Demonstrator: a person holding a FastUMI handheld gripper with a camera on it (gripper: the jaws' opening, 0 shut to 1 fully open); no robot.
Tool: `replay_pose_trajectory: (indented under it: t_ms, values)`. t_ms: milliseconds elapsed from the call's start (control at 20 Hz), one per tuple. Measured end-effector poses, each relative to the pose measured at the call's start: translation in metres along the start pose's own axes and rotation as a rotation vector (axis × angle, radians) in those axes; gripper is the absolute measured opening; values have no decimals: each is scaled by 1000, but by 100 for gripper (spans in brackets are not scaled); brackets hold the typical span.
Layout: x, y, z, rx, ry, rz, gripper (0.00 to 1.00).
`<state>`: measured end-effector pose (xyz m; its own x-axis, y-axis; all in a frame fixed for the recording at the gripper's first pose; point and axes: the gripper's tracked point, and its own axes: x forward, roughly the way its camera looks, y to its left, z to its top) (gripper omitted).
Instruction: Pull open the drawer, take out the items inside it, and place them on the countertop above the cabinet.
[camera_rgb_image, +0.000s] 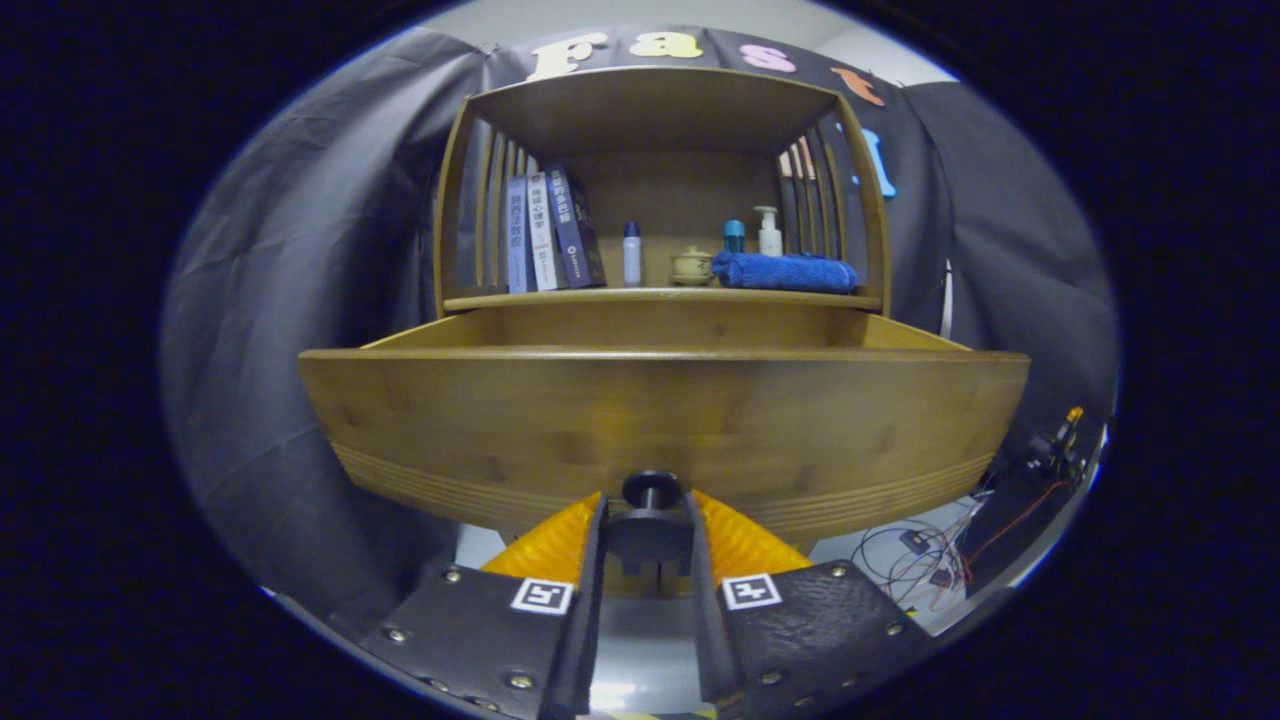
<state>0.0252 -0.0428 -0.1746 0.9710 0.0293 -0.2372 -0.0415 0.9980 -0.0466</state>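
Gripping the drawer knob (652, 489), the gripper (648, 530) has its 2 fingers clenched on either side of it. Drawer (660, 420) sits pulled out from the cabinet, so step 1 looks about done; contents hidden behind the front panel. Next move, prob.: release knob, lift over the front, reach in. Beyond, countertop (560, 296) w/ books (545, 232), small bottle (632, 254), blue towel (785, 271). Cables (935, 560) on floor off to 1 side.
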Motion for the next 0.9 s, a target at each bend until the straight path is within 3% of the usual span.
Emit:
replay_pose_trajectory:
  t_ms: [200, 650, 900]
  values:
    - [-17, -4, -2, 53, 89, 14, 100]
    - [-45, -11, 92, 8, 45, -22, 100]
    - [-34, -14, 144, 23, 62, -30, 100]
